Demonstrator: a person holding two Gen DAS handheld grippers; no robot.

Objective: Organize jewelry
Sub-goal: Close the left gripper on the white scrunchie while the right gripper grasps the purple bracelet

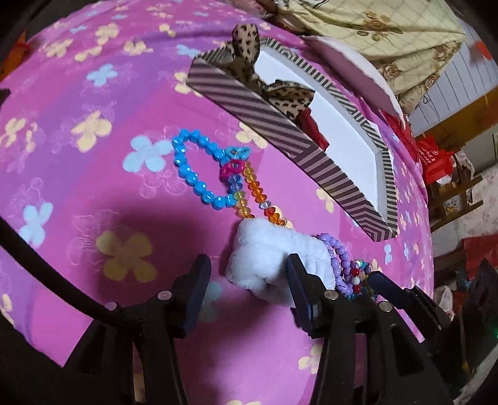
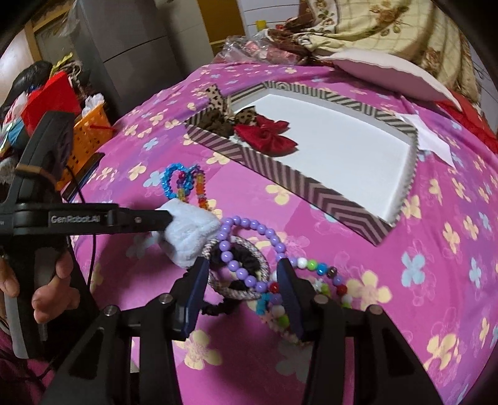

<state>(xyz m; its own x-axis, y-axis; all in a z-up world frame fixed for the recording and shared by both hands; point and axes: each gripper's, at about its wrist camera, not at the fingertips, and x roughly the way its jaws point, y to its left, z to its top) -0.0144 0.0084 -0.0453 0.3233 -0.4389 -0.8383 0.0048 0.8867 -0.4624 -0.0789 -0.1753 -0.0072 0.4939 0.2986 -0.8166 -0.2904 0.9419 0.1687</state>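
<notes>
A striped box point(image 1: 274, 124) point(image 2: 311, 187) with a white floor holds a leopard bow point(image 1: 280, 93) point(image 2: 218, 120) and a red bow point(image 2: 267, 137). On the pink flowered bedspread lie a blue bead bracelet point(image 1: 193, 174) point(image 2: 171, 183), an orange bead strand point(image 1: 258, 193), a white fluffy scrunchie point(image 1: 274, 261) point(image 2: 190, 233), a purple bead bracelet point(image 1: 336, 258) point(image 2: 246, 249), a rope hair ring point(image 2: 236, 274) and a multicoloured bead bracelet point(image 2: 323, 280). My left gripper point(image 1: 249, 289) point(image 2: 162, 218) is open around the white scrunchie. My right gripper point(image 2: 242, 293) is open over the hair ring and purple beads.
A white pillow point(image 2: 389, 71) and a floral quilt point(image 2: 389, 28) lie beyond the box. An orange basket point(image 2: 90, 134) and red items stand left of the bed. Red bags point(image 1: 435, 155) sit at the right in the left wrist view.
</notes>
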